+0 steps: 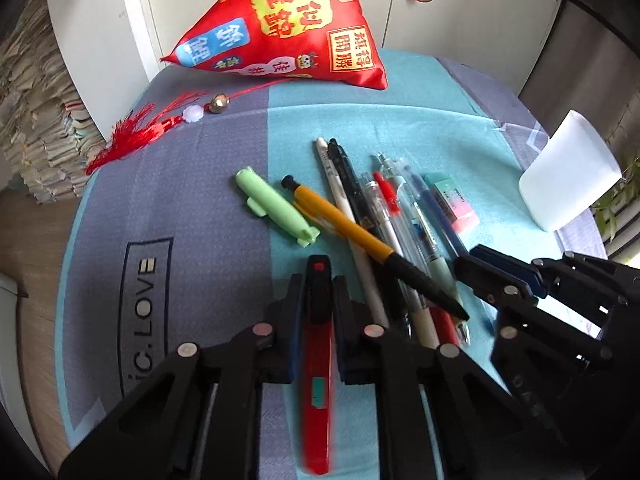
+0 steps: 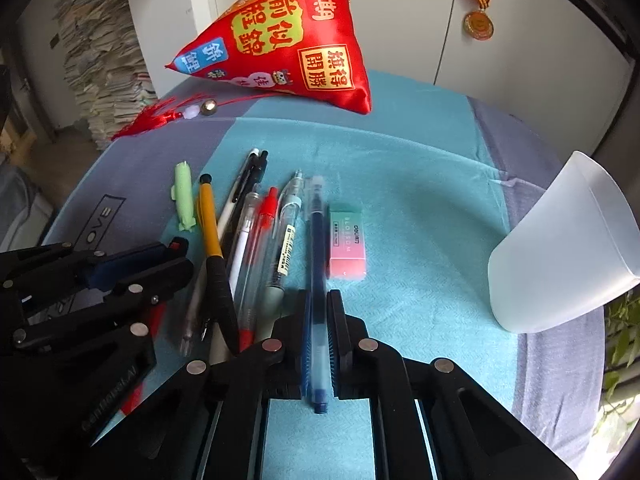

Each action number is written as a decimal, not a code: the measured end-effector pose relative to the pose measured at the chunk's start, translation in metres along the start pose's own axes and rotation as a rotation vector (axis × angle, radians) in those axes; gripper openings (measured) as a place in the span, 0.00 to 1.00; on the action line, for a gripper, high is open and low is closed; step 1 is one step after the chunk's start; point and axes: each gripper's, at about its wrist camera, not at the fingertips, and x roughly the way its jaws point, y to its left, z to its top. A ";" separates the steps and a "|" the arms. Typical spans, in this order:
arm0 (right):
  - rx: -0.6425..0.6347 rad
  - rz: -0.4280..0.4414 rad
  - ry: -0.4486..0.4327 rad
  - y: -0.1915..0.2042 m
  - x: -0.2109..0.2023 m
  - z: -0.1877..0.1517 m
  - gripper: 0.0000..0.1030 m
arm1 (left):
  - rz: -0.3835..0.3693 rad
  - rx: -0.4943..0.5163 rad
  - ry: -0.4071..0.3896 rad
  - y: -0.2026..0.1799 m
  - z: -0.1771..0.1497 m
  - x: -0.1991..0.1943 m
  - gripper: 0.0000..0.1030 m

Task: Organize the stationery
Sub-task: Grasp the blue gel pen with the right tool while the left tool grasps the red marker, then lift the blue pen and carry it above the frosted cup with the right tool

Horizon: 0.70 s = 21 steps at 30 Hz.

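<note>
1. The left gripper (image 1: 318,280) is clamped on a red pen (image 1: 318,360), which runs lengthwise between the jaws, its black cap end poking out ahead.
2. The right gripper (image 2: 318,300) is closed on a dark blue pen (image 2: 317,248), also lengthwise, with the far end reaching out beside the pink-and-green eraser (image 2: 347,242).
3. Both grippers pitch steeply down at the desk (image 2: 420,184), side by side, the left one just left of the pen pile.
4. Still on the cloth: a yellow-and-black pen (image 1: 360,236) lying across the others, a white pen (image 1: 340,200), clear pens, and a green pen-shaped piece (image 1: 276,210) off to the left.
5. The frosted cup (image 2: 568,248), probably the holder, stands well apart on the right.
6. Risks, as I judge them:
   - Each pen is gripped along its length on a smooth barrel, so it could slide out forward when the gripper tips.
   - The blue pen's far end may nudge the eraser as it lifts.
   - Both grippers heading for the cup at once could collide.
   - A long pen caught on the rim might knock the light cup over.
</note>
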 end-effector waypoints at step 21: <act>0.053 0.098 0.097 -0.035 -0.072 -0.084 0.14 | -0.114 0.039 0.001 0.003 -0.054 -0.057 0.11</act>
